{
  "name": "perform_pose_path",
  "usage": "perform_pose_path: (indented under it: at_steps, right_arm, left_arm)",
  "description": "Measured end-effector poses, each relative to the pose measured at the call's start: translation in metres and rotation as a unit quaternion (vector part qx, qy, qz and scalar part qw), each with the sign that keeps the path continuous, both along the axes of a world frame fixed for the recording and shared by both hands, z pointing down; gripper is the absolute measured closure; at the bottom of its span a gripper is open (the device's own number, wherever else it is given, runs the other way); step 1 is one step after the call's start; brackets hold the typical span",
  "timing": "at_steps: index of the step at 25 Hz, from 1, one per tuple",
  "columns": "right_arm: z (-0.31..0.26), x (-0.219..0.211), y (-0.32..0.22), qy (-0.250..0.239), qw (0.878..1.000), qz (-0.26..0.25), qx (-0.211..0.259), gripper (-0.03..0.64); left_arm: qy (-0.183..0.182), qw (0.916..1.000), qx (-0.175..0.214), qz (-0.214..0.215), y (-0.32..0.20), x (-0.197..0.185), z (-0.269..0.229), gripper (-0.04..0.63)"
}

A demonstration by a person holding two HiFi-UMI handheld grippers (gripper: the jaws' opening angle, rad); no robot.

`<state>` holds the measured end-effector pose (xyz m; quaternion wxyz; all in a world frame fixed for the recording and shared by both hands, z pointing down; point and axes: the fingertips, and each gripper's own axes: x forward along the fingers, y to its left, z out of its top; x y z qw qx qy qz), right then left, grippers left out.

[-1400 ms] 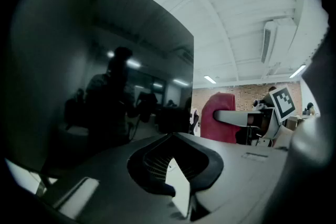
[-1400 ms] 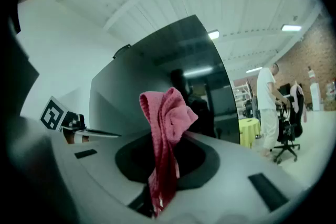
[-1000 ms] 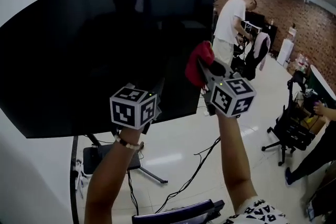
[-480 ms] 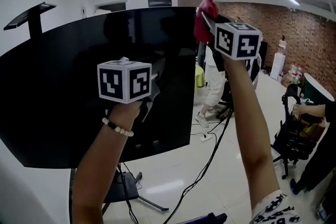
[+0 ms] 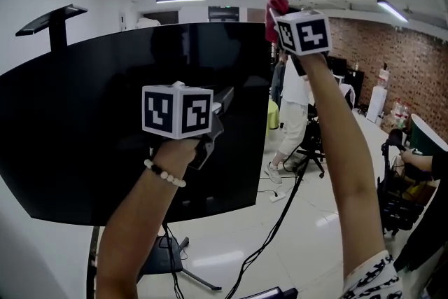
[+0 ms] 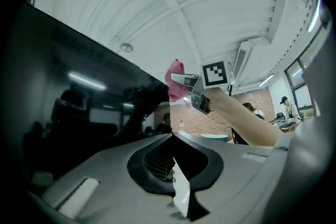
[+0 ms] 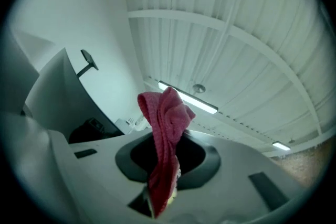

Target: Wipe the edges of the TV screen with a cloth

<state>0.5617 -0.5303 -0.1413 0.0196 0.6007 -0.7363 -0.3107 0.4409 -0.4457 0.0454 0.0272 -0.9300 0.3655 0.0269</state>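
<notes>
right gripper (image 5: pixel 274 16): raised high, jaws closed tight on the red cloth (image 7: pixel 164 128). cloth bunched and folded between the jaws, loose end sticking out past the tips. placed right at the top right corner of the tv screen (image 5: pixel 105 122); touching the edge or just off it, not confirmable from these views.

left gripper (image 5: pixel 225 96): jaws together, nothing between them. held in front of the dark panel at about mid height, apparently apart from the glass.

handling estimate, cloth: soft, light, limp. likely to fold back under pressure rather than push. best gripped across the bunched middle, with a short free end left as a pad to drag along the edge.

handling estimate, screen: stiff but fragile, large, carried on a floor stand (image 5: pixel 162 254), so possibly prone to rocking. light pressure only; hard jaw tips to be kept off the panel, fabric alone against the frame.

judged stage: cloth brought to the upper corner, an edge pass about to run from there.
</notes>
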Motion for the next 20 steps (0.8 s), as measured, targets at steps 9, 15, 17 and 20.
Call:
perform_pose_path:
  at_steps: [9,15,17,20]
  right_arm:
    - [0.018,-0.079,-0.024,0.046,0.997,-0.038,-0.041,0.541]
    - [0.022,-0.113,-0.017,0.075,0.994,-0.067,-0.041,0.541]
    - [0.022,-0.129,-0.012,0.086,0.993,-0.078,-0.036,0.541]
    - [0.027,-0.179,-0.005,0.122,0.989,-0.085,-0.019,0.541]
  left_arm:
    - [0.013,0.9981,0.02,-0.058,-0.025,-0.071,-0.017,0.6]
    - [0.008,0.9956,0.029,-0.088,-0.019,-0.098,-0.02,0.6]
    - [-0.002,0.9938,0.04,-0.104,-0.018,-0.108,-0.024,0.6]
    - [-0.027,0.9885,0.062,-0.136,-0.016,-0.15,-0.025,0.6]
